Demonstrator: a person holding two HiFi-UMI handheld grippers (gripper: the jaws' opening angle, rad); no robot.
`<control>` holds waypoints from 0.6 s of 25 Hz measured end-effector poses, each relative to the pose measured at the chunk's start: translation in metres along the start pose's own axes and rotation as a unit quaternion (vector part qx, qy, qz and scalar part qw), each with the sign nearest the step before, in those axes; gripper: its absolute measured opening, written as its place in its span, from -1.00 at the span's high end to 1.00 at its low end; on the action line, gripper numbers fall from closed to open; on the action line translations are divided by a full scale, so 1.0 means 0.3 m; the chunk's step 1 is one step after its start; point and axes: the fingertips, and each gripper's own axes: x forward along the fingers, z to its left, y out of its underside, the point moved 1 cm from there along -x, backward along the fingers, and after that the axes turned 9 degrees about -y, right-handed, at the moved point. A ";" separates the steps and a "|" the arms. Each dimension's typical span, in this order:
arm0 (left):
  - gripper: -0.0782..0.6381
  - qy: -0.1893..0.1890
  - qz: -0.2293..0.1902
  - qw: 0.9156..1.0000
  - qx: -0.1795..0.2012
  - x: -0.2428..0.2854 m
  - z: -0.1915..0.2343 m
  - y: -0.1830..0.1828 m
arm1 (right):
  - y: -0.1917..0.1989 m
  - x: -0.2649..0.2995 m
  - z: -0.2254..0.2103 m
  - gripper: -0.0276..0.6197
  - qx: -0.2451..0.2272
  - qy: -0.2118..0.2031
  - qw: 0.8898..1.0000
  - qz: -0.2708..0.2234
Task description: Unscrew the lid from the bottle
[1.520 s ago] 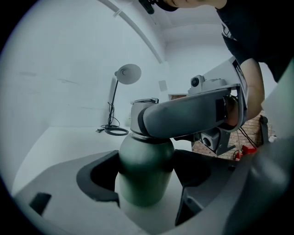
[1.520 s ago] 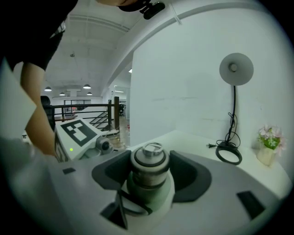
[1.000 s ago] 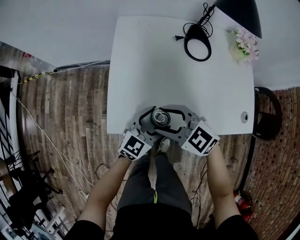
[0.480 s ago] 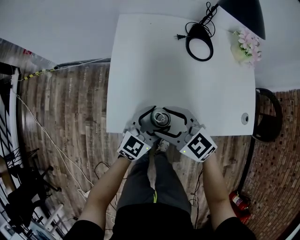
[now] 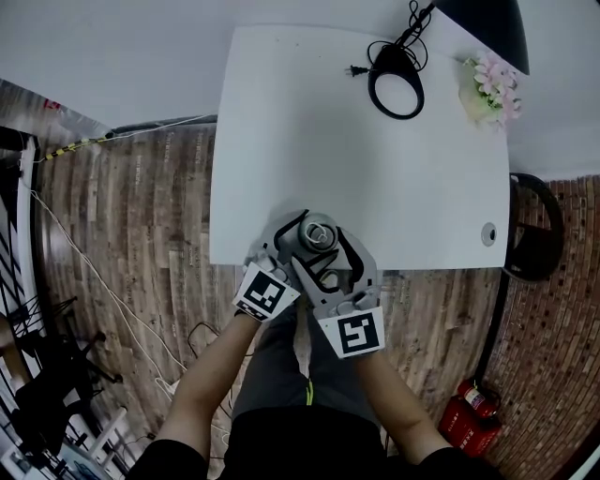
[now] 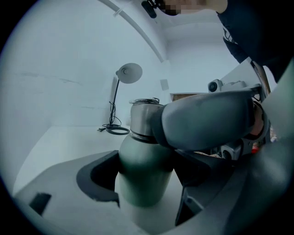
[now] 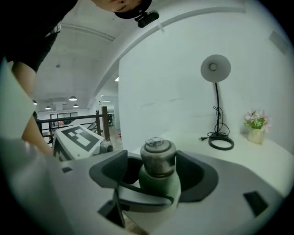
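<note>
Clamping bottle (image 6: 142,158), left tool (image 6: 146,183), right tool (image 7: 158,172) just opening, jaws loosely around lid (image 7: 158,153)

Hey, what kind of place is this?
Probably an indoor workroom or studio: a plain white table with a desk lamp and a small flower pot, a wood-look floor, and a red fire extinguisher.

Two grippers closed in on one spot

Both forearms (image 5: 202,384) reach forward. The left gripper (image 6: 144,183) is clamped on the bottle (image 6: 143,160). The right gripper (image 7: 158,172) (its marker cube (image 5: 352,333) faces up in the head view) has just been opening its jaws, which flank the lid (image 7: 158,156) without pressing.
</note>
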 end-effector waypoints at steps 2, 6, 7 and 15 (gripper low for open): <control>-0.23 0.001 0.000 1.000 0.001 -0.002 0.001 0.000 | -0.004 0.013 -0.010 -0.04 0.003 0.017 1.000 -0.001; -0.23 0.000 -0.003 1.000 -0.001 -0.004 0.001 -0.004 | -0.027 0.037 -0.048 -0.03 -0.020 0.040 0.999 0.000; -0.23 0.000 -0.004 1.000 -0.002 -0.004 0.000 -0.005 | -0.030 0.042 -0.048 0.00 -0.026 0.038 0.999 0.000; -0.23 0.001 -0.006 1.000 -0.003 -0.003 0.000 -0.002 | -0.026 0.053 -0.031 0.08 -0.049 -0.042 0.998 0.011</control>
